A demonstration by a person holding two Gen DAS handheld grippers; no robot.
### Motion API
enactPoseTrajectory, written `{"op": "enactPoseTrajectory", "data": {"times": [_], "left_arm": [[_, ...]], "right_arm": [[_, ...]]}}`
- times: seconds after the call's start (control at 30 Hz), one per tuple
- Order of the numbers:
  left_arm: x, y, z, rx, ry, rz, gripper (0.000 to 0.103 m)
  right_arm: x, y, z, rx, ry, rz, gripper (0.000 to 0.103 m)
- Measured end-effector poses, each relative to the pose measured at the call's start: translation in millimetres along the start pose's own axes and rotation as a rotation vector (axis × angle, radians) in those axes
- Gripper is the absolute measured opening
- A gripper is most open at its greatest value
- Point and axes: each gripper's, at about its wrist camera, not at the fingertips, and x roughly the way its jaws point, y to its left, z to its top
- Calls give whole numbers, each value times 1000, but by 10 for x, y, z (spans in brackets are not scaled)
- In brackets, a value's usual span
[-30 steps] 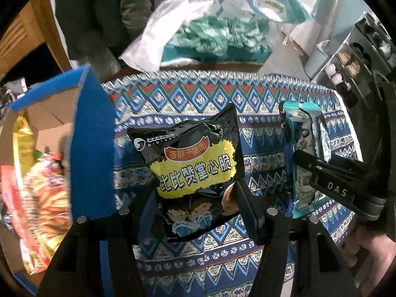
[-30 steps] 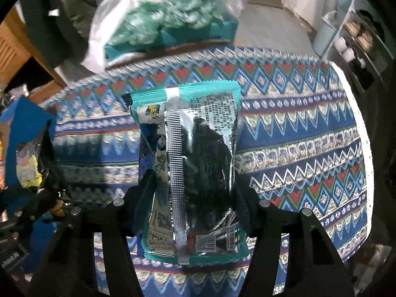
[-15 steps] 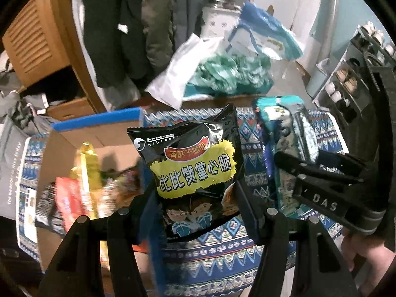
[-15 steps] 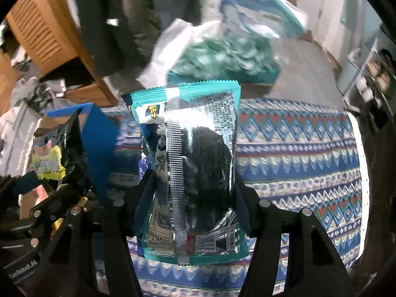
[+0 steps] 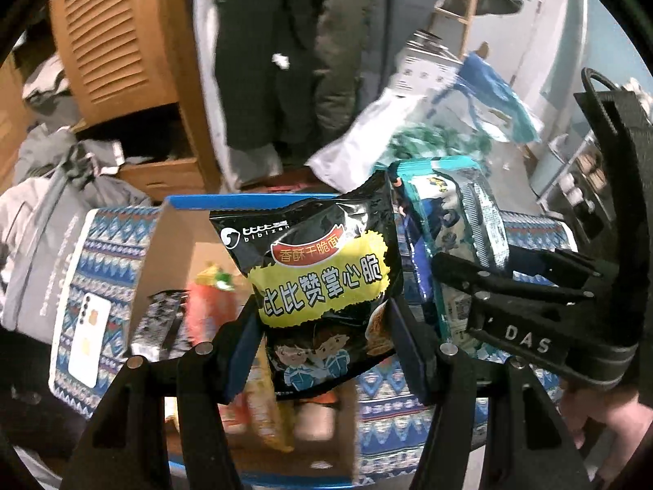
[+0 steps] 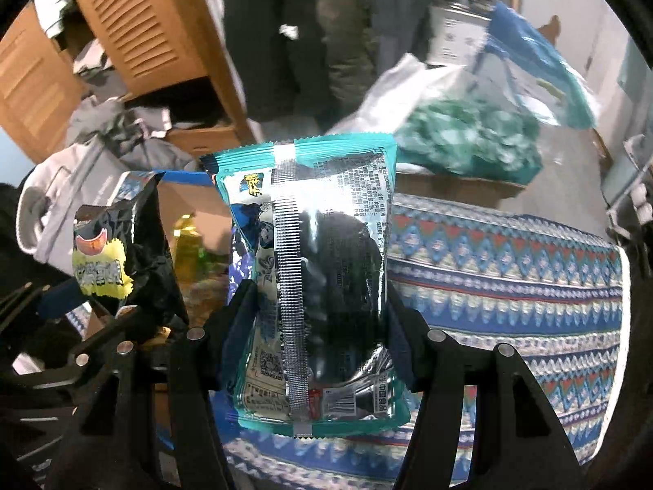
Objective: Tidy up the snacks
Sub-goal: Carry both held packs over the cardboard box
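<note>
Both tongs carry a snack packet above the open cardboard box (image 5: 175, 245).

The left tongs (image 5: 326, 326), tilted steeply downward, are clenched on a black noodle snack bag (image 5: 322, 286) directly over the box; the right tongs (image 6: 322, 314), likewise tilted down, grip a teal foil packet (image 6: 318, 277) by its sides, just right of the box. The left view alone shows snacks lying in the box, a white phone (image 5: 87, 341) on the patterned cloth (image 5: 392, 408) left of it, and a bare hand (image 5: 608, 428) behind the right tongs. The right view shows the cloth-covered worktop stretching away right of the box. Behind the box, a bag of green sweets (image 6: 461, 147) and hanging coats (image 5: 285, 49).
</note>
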Motion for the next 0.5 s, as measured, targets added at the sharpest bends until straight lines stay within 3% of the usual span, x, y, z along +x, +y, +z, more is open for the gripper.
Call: {"op": "enactPoseTrajectory", "data": {"times": [0.5], "left_arm": [[97,882,-186,-147,35,64,62]], "right_arm": [[389,747,279,-87,76,69,59]]}}
